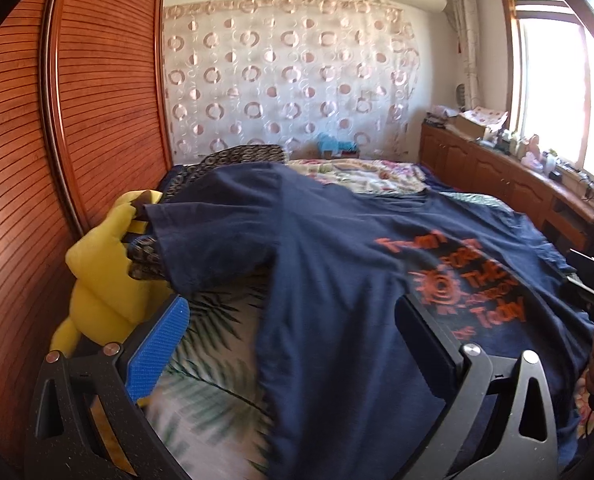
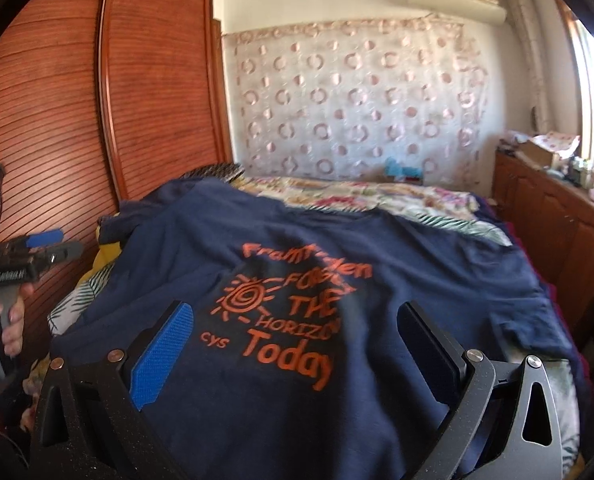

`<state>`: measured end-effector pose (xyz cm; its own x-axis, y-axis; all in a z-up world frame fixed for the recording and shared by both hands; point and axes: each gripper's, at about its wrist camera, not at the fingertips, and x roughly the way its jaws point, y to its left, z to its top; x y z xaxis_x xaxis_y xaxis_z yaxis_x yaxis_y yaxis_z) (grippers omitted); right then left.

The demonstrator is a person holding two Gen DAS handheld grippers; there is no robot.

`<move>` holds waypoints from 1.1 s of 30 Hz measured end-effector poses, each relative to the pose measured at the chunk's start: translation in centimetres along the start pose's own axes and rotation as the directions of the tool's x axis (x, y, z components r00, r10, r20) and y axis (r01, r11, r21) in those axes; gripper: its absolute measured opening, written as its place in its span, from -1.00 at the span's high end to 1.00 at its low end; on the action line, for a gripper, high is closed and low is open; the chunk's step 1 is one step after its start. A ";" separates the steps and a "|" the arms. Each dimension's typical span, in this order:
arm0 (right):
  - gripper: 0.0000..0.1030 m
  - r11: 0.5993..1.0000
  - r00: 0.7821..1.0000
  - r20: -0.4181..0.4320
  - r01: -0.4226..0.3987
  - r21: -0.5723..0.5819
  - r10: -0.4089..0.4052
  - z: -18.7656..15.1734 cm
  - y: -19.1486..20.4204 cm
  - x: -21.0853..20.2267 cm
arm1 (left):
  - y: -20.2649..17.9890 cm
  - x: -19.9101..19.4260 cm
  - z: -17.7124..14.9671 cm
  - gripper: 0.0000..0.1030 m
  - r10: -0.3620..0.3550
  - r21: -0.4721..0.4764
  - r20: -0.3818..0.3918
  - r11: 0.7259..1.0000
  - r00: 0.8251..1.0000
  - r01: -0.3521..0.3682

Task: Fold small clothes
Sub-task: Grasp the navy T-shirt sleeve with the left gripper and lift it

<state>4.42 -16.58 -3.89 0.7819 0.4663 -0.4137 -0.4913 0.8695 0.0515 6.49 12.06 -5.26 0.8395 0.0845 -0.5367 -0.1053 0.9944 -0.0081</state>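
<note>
Hovering over a navy cotton T-shirt with orange printed lettering (image 2: 297,300), spread print-up on the bed with the leaf-patterned sheet (image 1: 217,344). Both claws empty.

- Left claw (image 1: 293,340): jaws wide apart, nothing between them. It sits above the shirt's left side edge, where bare sheet shows beside the fabric. In the right wrist view the same tool (image 2: 45,248) is at the far left, held by a hand (image 2: 5,316), clear of the shirt.
- Right claw (image 2: 297,344): jaws wide, straddling the lower part of the print, no fabric pinched. Cannot tell whether the pads touch the cloth.
- Shirt: mostly flat, some wrinkles. Left sleeve (image 1: 209,240) is draped up over a yellow plush toy (image 1: 101,280) and a dark patterned cushion (image 1: 237,156) by the slatted wooden wardrobe (image 1: 97,120), so that side is not lying flat.
- Floral quilt (image 2: 369,196) lies beyond the collar end.

Judgement: early stage, shirt laid out, no fold made yet. Both views are motion-blurred, so the claws are likely in transit to grasp points.

Next move probably calls for pinching the left side, at sleeve or shoulder and at hem, then carrying it across toward the centre. The raised sleeve needs pulling off the plush first, or the fold will come out crooked. Pinch one layer only; avoid grabbing the sheet underneath.
</note>
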 end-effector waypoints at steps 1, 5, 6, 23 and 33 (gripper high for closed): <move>-0.97 1.000 1.000 -0.010 -0.008 -0.003 0.008 0.3 -0.3 0.2 | 0.9 0.7 0.5 -0.92 0.007 -0.004 -0.004 1.000 1.000 -0.008; -0.97 0.999 0.999 -0.025 -0.045 -0.021 0.045 1.1 -1.1 1.0 | 3.9 2.8 2.6 -0.83 0.016 -0.023 -0.038 1.000 0.999 -0.017; -0.97 0.998 0.998 -0.027 -0.055 -0.023 0.054 1.3 -1.3 1.0 | 4.7 3.3 3.1 -0.81 0.019 -0.027 -0.046 0.999 0.999 -0.020; -0.97 0.987 0.986 -0.070 -0.155 -0.048 0.151 4.7 -2.8 5.9 | 13.2 13.8 7.3 -0.22 0.015 -0.124 -0.238 0.991 0.971 -0.046; -0.97 0.980 0.978 -0.092 -0.192 -0.054 0.186 5.4 -2.2 8.5 | 13.9 16.3 7.7 0.16 0.038 -0.075 -0.271 0.995 0.962 -0.061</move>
<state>14.22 -13.66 -2.56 0.6379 0.6032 -0.4788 -0.6521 0.7538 0.0808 22.79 27.73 -7.62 0.6588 0.1022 -0.7453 -0.1960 0.9798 -0.0388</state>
